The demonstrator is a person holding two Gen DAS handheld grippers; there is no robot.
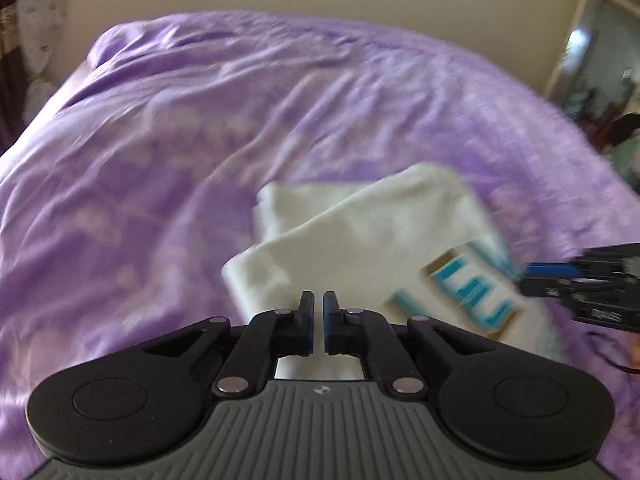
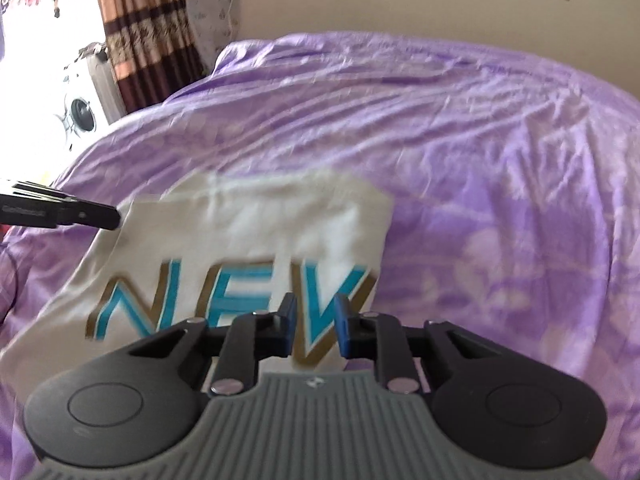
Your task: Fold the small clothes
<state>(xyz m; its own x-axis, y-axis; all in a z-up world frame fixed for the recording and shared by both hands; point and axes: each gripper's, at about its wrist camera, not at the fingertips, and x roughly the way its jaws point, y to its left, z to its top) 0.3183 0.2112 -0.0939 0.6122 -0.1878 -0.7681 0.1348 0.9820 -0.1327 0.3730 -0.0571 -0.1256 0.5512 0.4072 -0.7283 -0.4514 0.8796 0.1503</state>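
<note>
A small white shirt [image 2: 248,224] with blue and gold letters "NEW" lies partly folded on the purple bedsheet [image 2: 480,140]. My right gripper [image 2: 316,316] hovers over the shirt's near right corner, jaws a little apart, with only flat printed cloth showing in the gap. In the left wrist view the shirt [image 1: 360,232] lies ahead, with a fold running across it. My left gripper [image 1: 318,308] is shut just above its near edge; whether cloth is pinched is unclear. The right gripper [image 1: 524,274] enters from the right at the lettered edge. The left gripper [image 2: 114,219] touches the shirt's left edge.
The wrinkled purple sheet [image 1: 160,140] covers the whole bed around the shirt. A brown patterned curtain [image 2: 148,20] and a white appliance [image 2: 80,112] stand beyond the bed's far left. A doorway [image 1: 592,60] opens at the far right, with a pale wall behind.
</note>
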